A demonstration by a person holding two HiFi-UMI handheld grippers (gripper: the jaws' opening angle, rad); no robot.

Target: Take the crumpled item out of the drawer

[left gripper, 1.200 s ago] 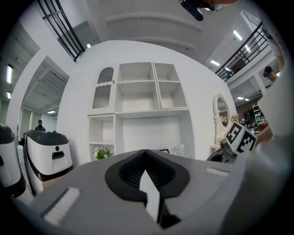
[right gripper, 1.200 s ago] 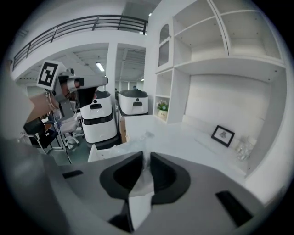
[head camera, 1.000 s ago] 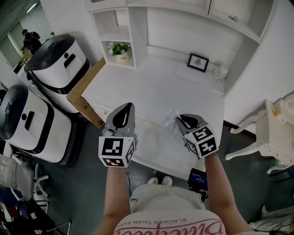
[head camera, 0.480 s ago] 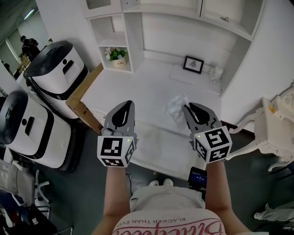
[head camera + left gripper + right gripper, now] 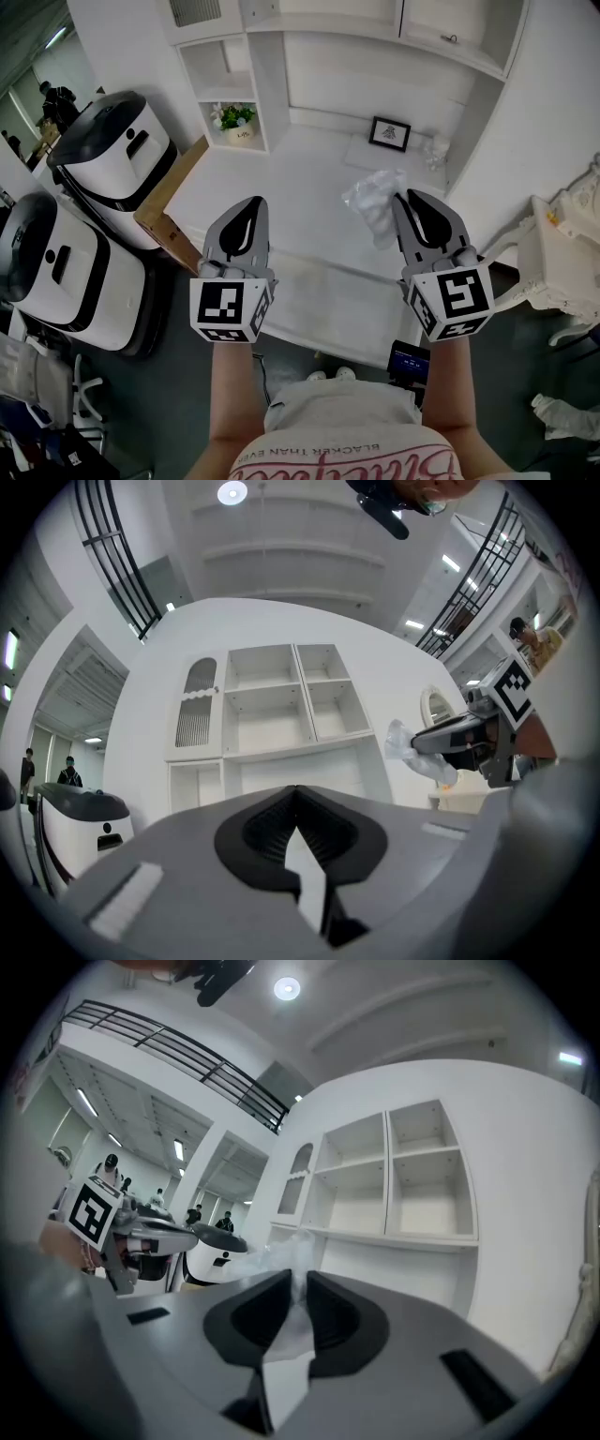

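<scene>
The drawer (image 5: 328, 292) lies nearest, below both tools. The left gripper (image 5: 249, 208) is pressed together, empty. The right gripper (image 5: 413, 202) pinches the crumpled wrap (image 5: 373, 197) above the desk (image 5: 281, 178). The wrap looks light, soft and slippery, best gripped at a bunched fold.

1 overhead, 2 level (shelves (image 5: 267, 710) shared)
</scene>
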